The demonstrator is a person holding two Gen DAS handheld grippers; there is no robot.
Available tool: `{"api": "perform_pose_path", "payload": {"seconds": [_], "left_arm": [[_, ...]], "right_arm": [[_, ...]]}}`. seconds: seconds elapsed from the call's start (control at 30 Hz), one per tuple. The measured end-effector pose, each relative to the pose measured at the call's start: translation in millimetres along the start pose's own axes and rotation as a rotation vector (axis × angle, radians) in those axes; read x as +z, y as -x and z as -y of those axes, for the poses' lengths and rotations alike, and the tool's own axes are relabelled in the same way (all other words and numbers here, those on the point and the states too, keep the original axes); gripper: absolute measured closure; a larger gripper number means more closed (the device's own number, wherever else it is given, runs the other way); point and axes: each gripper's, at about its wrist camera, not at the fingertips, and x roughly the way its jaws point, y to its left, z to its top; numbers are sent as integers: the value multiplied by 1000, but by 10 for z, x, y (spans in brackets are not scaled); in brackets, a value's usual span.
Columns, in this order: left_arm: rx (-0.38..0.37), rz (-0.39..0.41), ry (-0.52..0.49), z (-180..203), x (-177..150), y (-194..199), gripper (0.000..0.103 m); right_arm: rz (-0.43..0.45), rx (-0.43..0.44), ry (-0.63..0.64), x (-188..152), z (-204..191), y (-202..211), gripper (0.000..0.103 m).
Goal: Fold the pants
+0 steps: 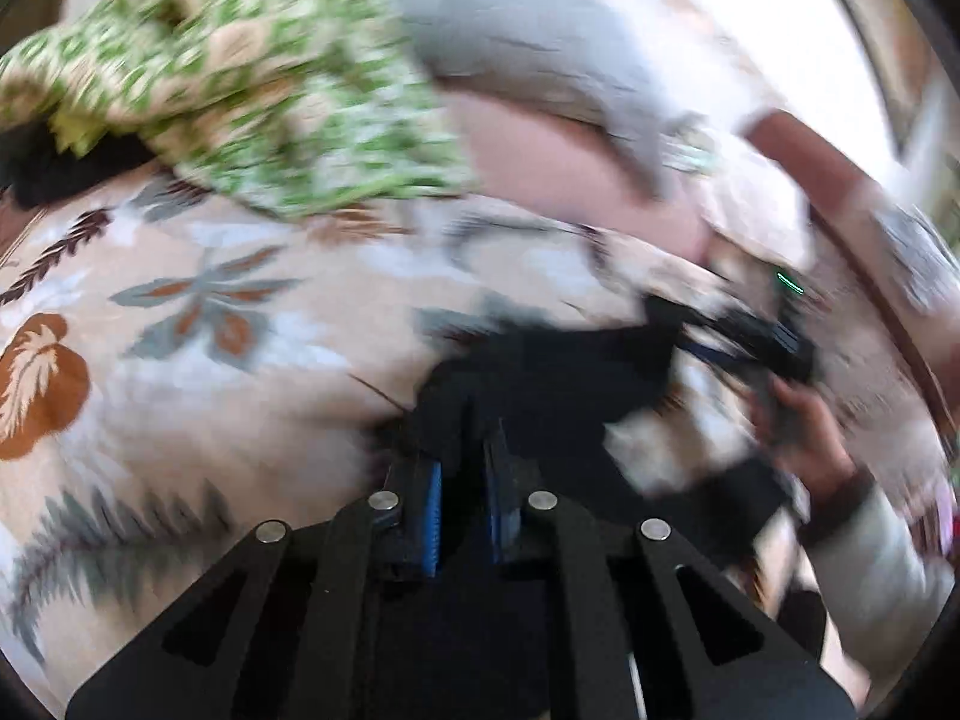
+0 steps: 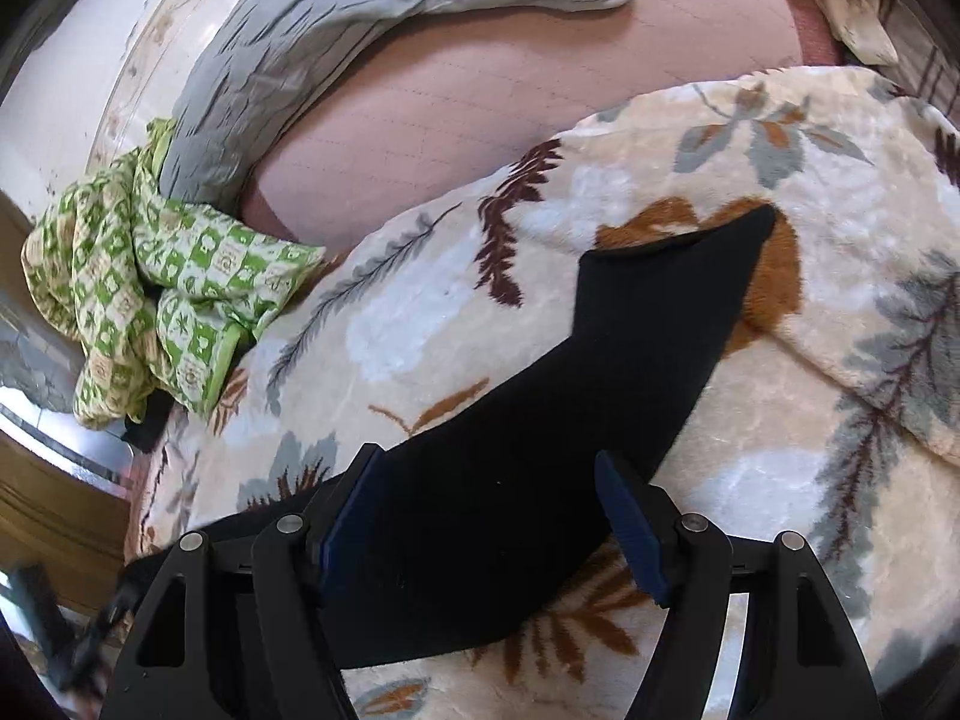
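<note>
- black pants (image 2: pixel 600 420) lie on a cream blanket with a leaf print (image 2: pixel 456 324) on a bed; one leg stretches away flat and tapers to a point.
- the right gripper (image 2: pixel 492 540) stands wide open, its blue pads (image 2: pixel 630 534) on either side of the dark cloth and not pressing it.
- the left gripper (image 1: pixel 465 504) shows narrow jaws with black cloth between them; it seems to pinch the pants, though the view is blurred.
- the person's right hand (image 1: pixel 804 426) is visible in the left view, holding its tool.
- the cloth looks soft, thin and light; it will likely sag and drape when lifted.
- likely best grip: a hem or the waistband edge, pinching both layers.
- a green patterned cloth (image 2: pixel 150 276) and a grey pillow (image 2: pixel 360 30) lie well apart.
</note>
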Motion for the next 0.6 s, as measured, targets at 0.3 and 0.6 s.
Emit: {"api": "perform_pose_path", "payload": {"seconds": [0.3,0.6], "left_arm": [[-17,-109,-29,109,-808,310,94],[49,-79,-3,-101,-810,413,94]], "right_arm": [[-22,46,-150,-5,239,34,22],[-20,27,-39,-255,81,205,99]]}}
